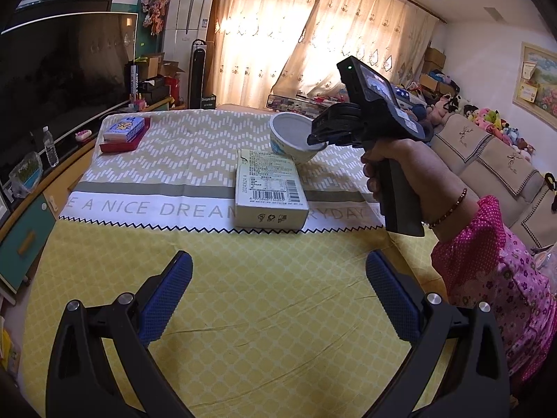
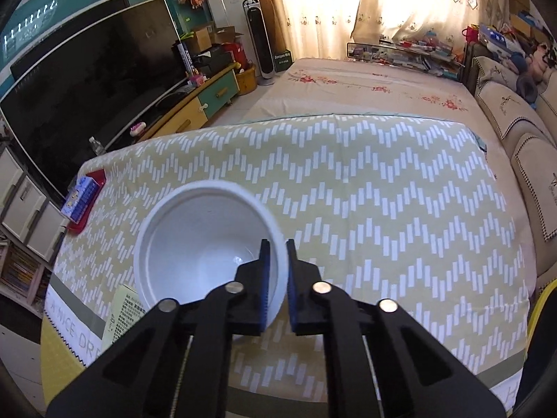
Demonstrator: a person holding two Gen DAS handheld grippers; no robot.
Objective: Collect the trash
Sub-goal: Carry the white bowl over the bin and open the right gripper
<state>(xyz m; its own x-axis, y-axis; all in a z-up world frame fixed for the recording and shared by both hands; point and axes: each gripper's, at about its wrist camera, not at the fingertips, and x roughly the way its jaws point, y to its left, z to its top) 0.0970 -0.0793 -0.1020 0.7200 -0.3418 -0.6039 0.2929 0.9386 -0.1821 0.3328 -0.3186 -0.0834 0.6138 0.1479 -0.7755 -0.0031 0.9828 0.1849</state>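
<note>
A white paper bowl is pinched by its rim in my right gripper, one finger inside and one outside; it is tilted above the table. In the left wrist view the bowl hangs from the right gripper just behind a pale yellow carton box lying flat on the tablecloth. A corner of that box shows in the right wrist view. My left gripper is open and empty, low over the yellow cloth, short of the box.
A blue box on a red tray sits at the table's far left corner, also in the right wrist view. A TV and cabinet stand left, a sofa right, a bed beyond the table.
</note>
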